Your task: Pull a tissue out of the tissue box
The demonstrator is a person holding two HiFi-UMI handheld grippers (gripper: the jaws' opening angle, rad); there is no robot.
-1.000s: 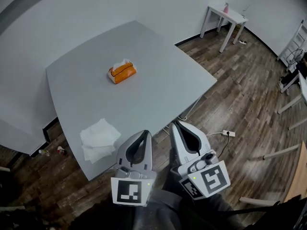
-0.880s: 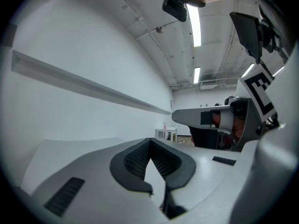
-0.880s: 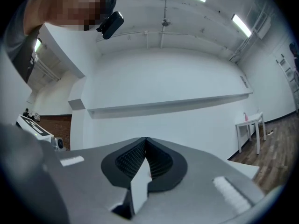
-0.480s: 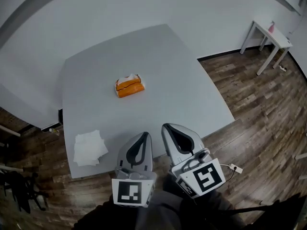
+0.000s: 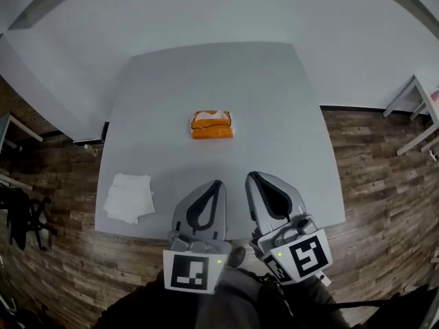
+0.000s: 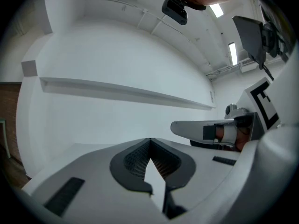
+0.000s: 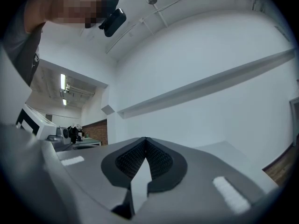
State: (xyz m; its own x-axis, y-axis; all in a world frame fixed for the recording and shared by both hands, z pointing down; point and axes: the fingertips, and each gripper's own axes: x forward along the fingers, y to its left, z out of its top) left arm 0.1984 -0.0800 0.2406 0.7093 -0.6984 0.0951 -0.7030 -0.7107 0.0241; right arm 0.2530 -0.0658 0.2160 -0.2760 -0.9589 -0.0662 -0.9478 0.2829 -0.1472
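Near the tabletop's [image 5: 274, 101] front left corner lies a small pile of loose tissues [image 5: 128, 197], white and crumpled, well apart from everything else on the grey surface. Toward the middle of the tabletop, a little nearer the far edge than the front one, sits the orange tissue box [image 5: 212, 126], with a bit of white showing at its top. At the front edge, roughly in line with the box, the left gripper [image 5: 217, 185] is held level with its jaws pressed together tip to tip and nothing between them. Just beside it, the right gripper [image 5: 252, 177] points the same way, and its jaws are likewise closed on nothing. Both grippers are well short of the box and touch neither it nor the tissues. A pale wall [image 5: 226, 12] rises beyond the far edge. Off the right edge, wood-patterned floor [image 5: 384, 177] shows, with a white side table [image 5: 424, 96] standing on it.
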